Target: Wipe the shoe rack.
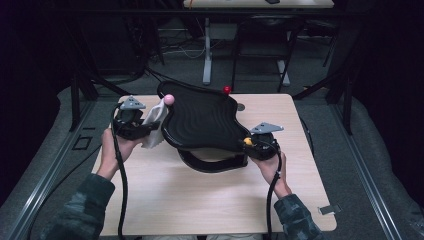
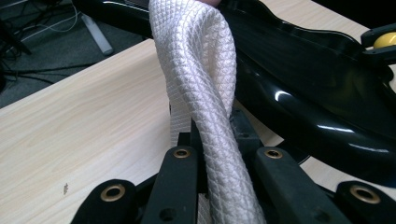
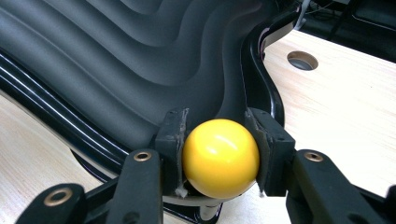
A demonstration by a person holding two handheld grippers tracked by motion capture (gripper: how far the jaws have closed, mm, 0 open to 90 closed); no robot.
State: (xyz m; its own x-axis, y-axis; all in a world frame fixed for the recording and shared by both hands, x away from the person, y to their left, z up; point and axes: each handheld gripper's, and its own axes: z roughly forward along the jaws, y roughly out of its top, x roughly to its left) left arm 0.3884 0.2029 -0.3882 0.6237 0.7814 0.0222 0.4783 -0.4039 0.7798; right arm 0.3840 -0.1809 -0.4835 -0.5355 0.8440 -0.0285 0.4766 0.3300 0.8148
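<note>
Right gripper view shows my right gripper [image 3: 218, 140] clamped on the yellow knob [image 3: 220, 157] at the black tray's [image 3: 121, 60] near right corner. My left gripper [image 2: 215, 154] pinches the white cloth [image 2: 205, 84] against the tray's left edge, mid-table [image 1: 210, 200].

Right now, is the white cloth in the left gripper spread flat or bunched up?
Bunched. The white cloth runs as a twisted roll from the shut left gripper up to the black tray.
</note>
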